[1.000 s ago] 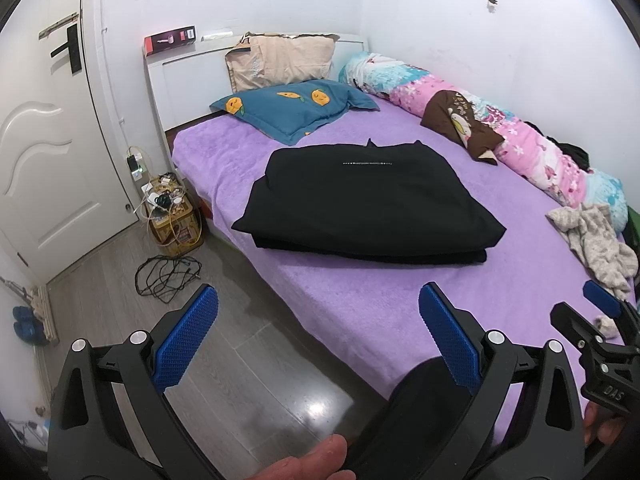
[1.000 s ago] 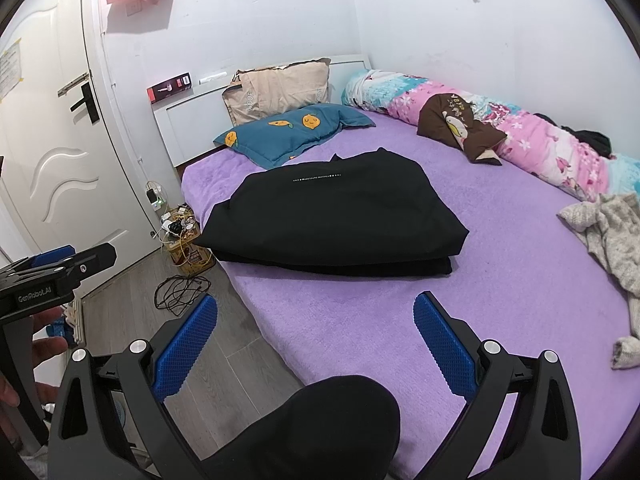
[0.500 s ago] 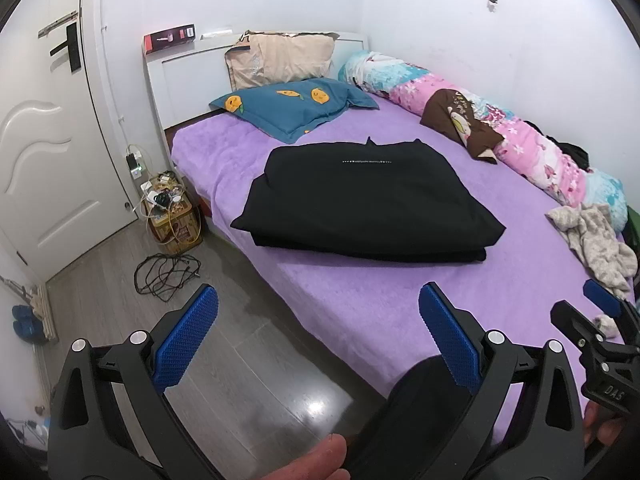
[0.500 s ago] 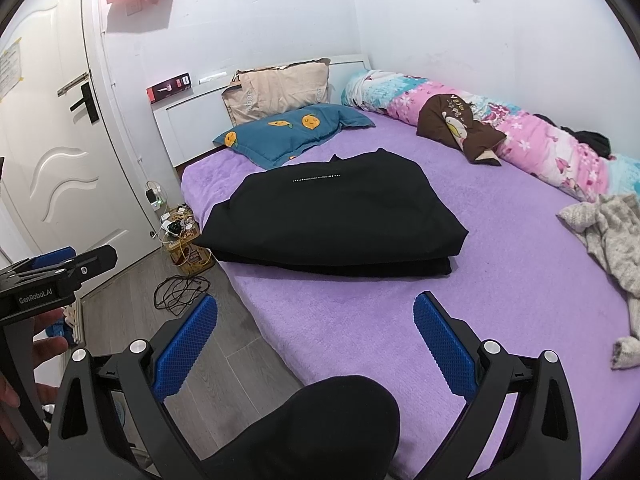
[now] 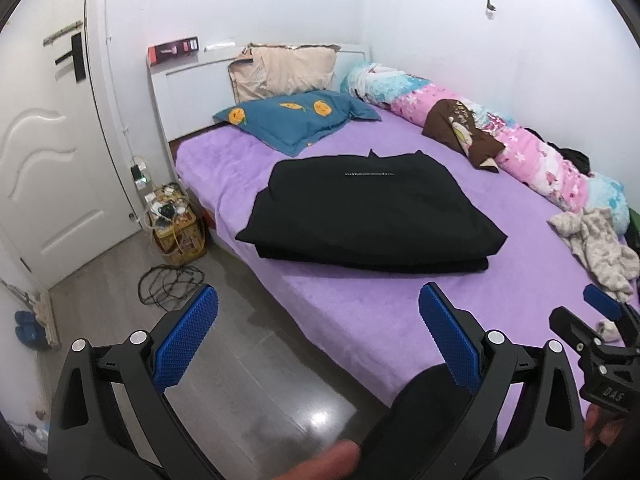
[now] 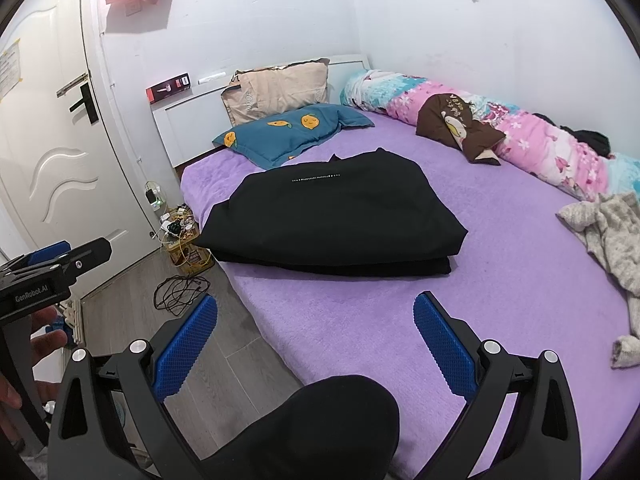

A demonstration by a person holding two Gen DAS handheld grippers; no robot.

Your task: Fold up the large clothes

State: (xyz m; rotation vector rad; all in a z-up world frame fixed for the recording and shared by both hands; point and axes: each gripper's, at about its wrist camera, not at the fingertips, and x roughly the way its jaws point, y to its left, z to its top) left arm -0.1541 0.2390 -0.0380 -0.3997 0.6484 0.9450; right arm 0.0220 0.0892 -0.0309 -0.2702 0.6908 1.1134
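Observation:
A black garment (image 5: pixel 368 210) (image 6: pixel 332 220) lies folded in a thick rectangle on the purple bed (image 5: pixel 328 304) (image 6: pixel 500 280), near its left edge. My left gripper (image 5: pixel 318 332) is open, held back from the bed above the floor and bed edge, with nothing between its blue pads (image 5: pixel 188 336). My right gripper (image 6: pixel 314 334) is open too, also well short of the garment and holding nothing. Each gripper shows at the edge of the other's view. A dark rounded shape (image 6: pixel 320 428), perhaps a knee, sits low between the fingers.
A blue pillow (image 5: pixel 296 118) and beige pillow (image 5: pixel 284 66) lie at the headboard. A rolled floral quilt (image 5: pixel 540 160) with a brown cloth (image 5: pixel 460 128) lines the wall. A grey-beige crumpled garment (image 5: pixel 596 246) lies at right. Cables (image 5: pixel 168 284), a yellow basket (image 5: pixel 178 228) and a white door (image 5: pixel 44 160) are left.
The left wrist view has shifted slightly, so the bed and garment sit a little differently in frame. The garment and both grippers' openings are unchanged.

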